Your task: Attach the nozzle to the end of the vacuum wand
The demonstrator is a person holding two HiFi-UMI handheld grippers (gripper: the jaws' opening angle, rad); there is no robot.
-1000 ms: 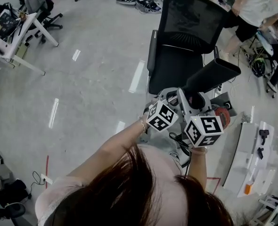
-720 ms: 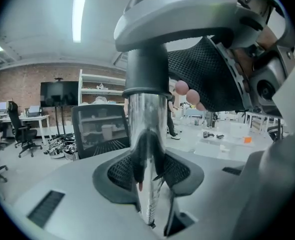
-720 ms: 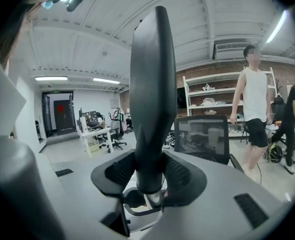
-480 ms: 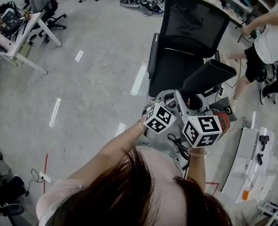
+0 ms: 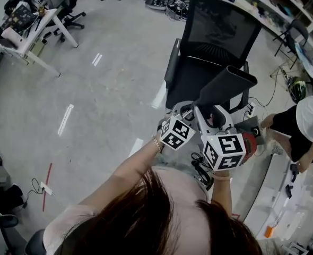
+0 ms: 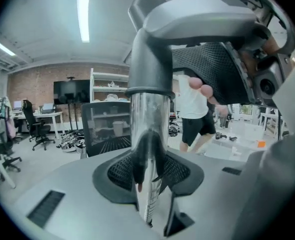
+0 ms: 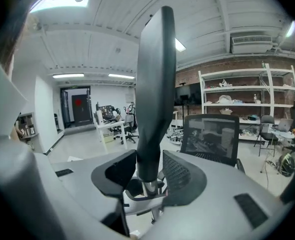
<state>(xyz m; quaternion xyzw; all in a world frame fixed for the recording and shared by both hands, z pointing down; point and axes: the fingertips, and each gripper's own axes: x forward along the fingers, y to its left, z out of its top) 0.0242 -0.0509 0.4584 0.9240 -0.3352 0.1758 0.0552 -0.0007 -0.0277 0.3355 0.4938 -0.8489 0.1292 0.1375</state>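
Two hand-held grippers are up in the air, close side by side in front of the person's chest. Nothing rests on a bench; the work is done over the floor [image 5: 103, 89], just in front of a black office chair [image 5: 215, 31].

- Left hand-held gripper [image 6: 147, 184]: jaws clamped on the chrome wand [image 6: 147, 134], which stands upright between the pads.
- Right hand-held gripper [image 7: 146, 176]: jaws closed on the narrow lower end of the dark nozzle [image 7: 155, 99]. In the head view the wide flat mouth points up and away toward the chair back.
- Joint: in the right gripper view a short chrome stub shows directly under the nozzle's base. In the left gripper view a grey collar sits on top of the chrome tube. The two parts are in line and touching.

Judgement: pick-up and alignment look done and the nozzle seems to be on the wand's end. Whether it is pushed fully home cannot be told. Left to do: a firm press or twist to seat it, then release.
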